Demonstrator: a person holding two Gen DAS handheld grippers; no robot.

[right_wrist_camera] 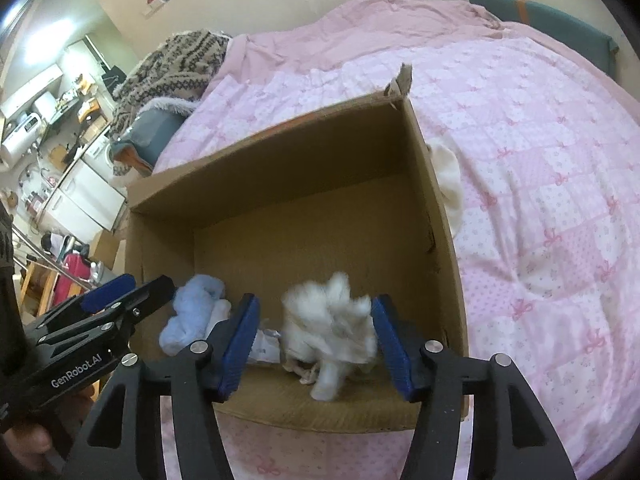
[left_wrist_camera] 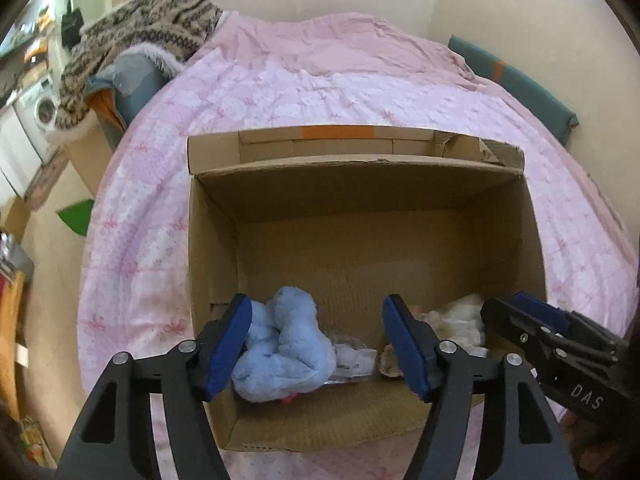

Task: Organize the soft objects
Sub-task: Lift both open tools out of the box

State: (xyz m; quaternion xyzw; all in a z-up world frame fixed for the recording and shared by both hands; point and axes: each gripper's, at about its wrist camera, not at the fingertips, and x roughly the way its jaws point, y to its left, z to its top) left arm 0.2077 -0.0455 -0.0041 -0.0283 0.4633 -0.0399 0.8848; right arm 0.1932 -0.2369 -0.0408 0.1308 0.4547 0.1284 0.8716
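Soft toys go into the cardboard box [left_wrist_camera: 212,240], both jaws open.
The right gripper [right_wrist_camera: 316,350] should clear the seemingly released, blurred white plush [right_wrist_camera: 332,328]; the left gripper [left_wrist_camera: 318,346] should lift straight off the blue plush [left_wrist_camera: 284,344].

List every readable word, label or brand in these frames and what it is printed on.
"DAS": on the body of the right gripper, seen from the left wrist view.
"GenRobot.AI": on the body of the left gripper, seen from the right wrist view.
Packet inside the cardboard box: print too blurred to read.
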